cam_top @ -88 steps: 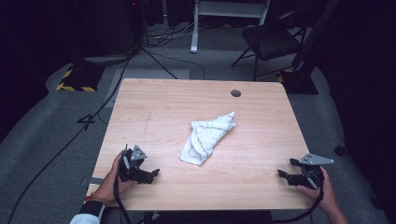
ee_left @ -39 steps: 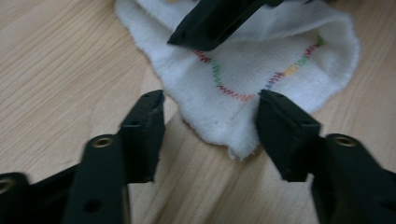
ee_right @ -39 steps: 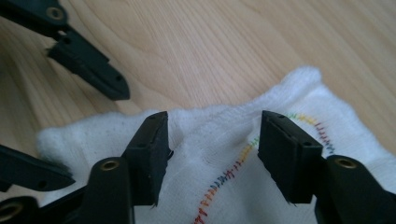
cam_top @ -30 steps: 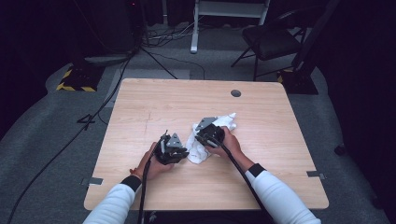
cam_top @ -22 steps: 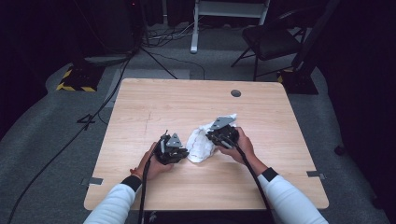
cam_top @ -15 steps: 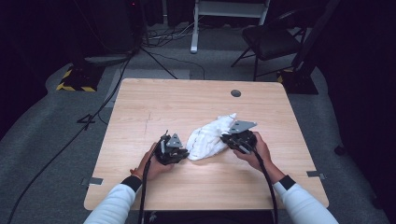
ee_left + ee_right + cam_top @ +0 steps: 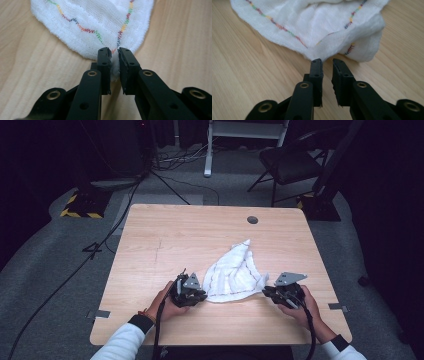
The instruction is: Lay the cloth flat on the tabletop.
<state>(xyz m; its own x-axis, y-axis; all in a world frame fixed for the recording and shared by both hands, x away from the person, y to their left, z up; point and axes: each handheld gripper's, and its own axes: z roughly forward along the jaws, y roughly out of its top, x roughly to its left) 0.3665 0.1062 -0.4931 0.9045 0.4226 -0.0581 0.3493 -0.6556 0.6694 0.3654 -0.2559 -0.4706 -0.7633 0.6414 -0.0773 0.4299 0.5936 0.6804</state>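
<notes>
The white gauze cloth with a multicoloured zigzag stitched border (image 7: 234, 276) lies on the light wooden counter (image 7: 165, 240), slightly right of centre and toward the person's edge. It is spread into a rough triangle, its apex pointing to the far side and its wide base facing the person. The surface is rumpled, with folds running from apex to base.

The left claw (image 7: 114, 53) is at the near left corner of the cloth. In the left gripper view a tuft of white fabric sits between the two black jaws, and the pads press on it; the claw is clamped on the cloth corner. The stitched border runs up from the grip point in two lines.

The right claw (image 7: 327, 61) is at the near right corner. Its jaws have just been opening. In the right gripper view they stand slightly apart, with bare wood showing in the gap; the cloth's folded corner lies just beyond the tips, and no fabric is seen between the pads.

In the high view the left hand (image 7: 167, 305) and the right hand (image 7: 305, 306) rest low near the counter's near edge, one at each end of the cloth's base.

A dark round grommet hole (image 7: 252, 220) sits near the counter's far edge, well apart from the cloth.
</notes>
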